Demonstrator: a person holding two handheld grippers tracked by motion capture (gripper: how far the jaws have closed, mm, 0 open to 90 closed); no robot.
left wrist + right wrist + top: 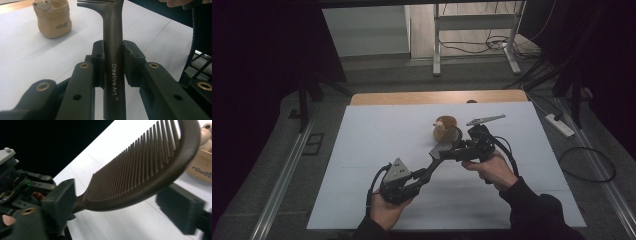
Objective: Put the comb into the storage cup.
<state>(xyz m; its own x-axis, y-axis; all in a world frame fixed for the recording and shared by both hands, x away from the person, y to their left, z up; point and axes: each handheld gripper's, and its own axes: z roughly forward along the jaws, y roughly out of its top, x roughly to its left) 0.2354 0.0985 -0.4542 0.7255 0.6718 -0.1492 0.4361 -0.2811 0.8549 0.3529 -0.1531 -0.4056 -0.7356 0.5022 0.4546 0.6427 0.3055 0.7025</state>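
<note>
The left hand-held gripper (113, 65) is clamped on a dark comb (113, 50) whose handle reads "Creative Art". The right hand-held gripper's (125, 202) jaws stand apart around its teeth.

Both grippers are showing black bodies: the left gripper (424, 172) is carrying a grey three-cornered plate with small holes, and brass-coloured rings are sitting around the screw holes in its jaw arms. The right gripper (447, 148) is trailing a thick black cable, and the person is wearing a dark sleeve (537, 210) at the lower right of the frame.
</note>
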